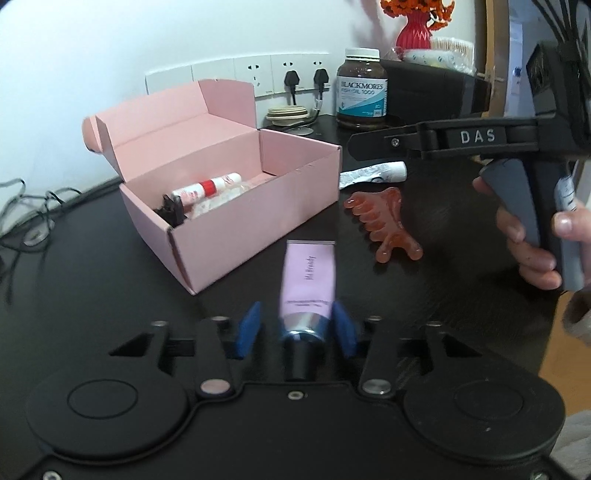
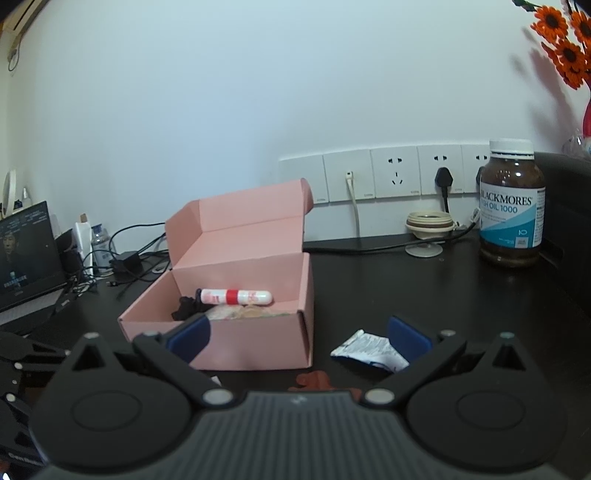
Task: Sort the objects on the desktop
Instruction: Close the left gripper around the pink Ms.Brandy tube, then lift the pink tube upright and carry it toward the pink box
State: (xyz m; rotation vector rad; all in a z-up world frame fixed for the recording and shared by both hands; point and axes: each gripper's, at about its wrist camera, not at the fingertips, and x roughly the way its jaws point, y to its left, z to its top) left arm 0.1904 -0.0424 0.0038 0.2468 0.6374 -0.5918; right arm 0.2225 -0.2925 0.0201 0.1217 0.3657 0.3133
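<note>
An open pink cardboard box stands on the dark desk; it also shows in the right wrist view. Inside lie a white tube with a red band and a black item. My left gripper is open, its blue pads either side of a lilac tube with a black cap that lies on the desk, not gripped. An orange claw hair clip lies right of the tube. A crumpled white tube lies by the box. My right gripper is open and empty, above the desk.
A brown Blackmores fish oil bottle stands at the back right beside a black box. A small beige dish and plugged cables sit below the wall sockets. A laptop and tangled cables are at the left. A red vase stands behind.
</note>
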